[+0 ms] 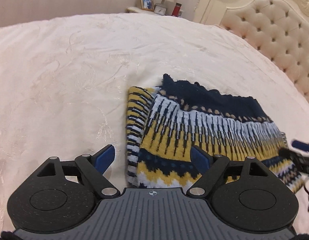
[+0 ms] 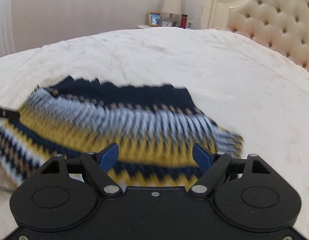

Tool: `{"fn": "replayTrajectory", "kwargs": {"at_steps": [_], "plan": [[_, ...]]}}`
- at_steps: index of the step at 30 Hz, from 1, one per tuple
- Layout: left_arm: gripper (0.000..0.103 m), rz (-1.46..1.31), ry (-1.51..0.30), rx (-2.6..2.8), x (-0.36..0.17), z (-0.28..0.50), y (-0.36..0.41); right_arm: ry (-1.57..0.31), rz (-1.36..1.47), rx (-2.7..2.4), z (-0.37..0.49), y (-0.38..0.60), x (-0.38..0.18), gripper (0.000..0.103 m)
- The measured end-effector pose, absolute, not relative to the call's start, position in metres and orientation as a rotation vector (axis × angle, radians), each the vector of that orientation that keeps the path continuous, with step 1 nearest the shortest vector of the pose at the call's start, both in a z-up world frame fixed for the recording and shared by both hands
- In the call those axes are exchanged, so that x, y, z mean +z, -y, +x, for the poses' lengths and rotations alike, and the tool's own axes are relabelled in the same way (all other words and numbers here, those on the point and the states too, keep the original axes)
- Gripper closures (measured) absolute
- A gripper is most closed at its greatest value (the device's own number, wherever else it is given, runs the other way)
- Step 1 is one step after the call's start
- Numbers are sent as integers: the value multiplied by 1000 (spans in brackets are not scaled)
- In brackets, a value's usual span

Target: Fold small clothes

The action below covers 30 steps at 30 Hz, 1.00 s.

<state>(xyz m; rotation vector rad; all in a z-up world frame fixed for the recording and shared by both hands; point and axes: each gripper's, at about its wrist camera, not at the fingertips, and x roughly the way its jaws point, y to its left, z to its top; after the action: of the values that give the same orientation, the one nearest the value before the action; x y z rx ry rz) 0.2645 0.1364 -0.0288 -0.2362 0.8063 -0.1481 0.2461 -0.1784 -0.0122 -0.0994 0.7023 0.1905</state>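
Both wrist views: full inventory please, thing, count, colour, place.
sweater: 1, navy, yellow and white knit, folded on the bed
bed cover: 1, cream, under the sweater
headboard: 1, cream, tufted, right
nightstand: 1, pale, beyond the bed
lamp: 1, cream shade, on nightstand
photo frame: 1, gold, on nightstand
clock: 1, small, beside frame
red container: 1, on nightstand
left gripper: 1, black, blue pads, open, over sweater's left edge
right gripper: 1, same, open, over sweater

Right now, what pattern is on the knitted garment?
Navy, yellow and white zigzag bands on the knitted garment, clearest in the left wrist view.
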Motion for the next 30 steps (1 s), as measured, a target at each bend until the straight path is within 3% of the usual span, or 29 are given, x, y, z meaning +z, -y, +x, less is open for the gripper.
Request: {"fn": "replayTrajectory", "kwargs": {"at_steps": [8, 11, 30], "plan": [[21, -212, -783, -183, -23, 262, -138, -803, -91, 137, 319, 142, -37, 20], [21, -206, -751, -180, -17, 260, -138, -858, -164, 124, 326, 133, -58, 16], [21, -186, -791, -153, -21, 261, -136, -759, -255, 183, 177, 135, -60, 14]]}}
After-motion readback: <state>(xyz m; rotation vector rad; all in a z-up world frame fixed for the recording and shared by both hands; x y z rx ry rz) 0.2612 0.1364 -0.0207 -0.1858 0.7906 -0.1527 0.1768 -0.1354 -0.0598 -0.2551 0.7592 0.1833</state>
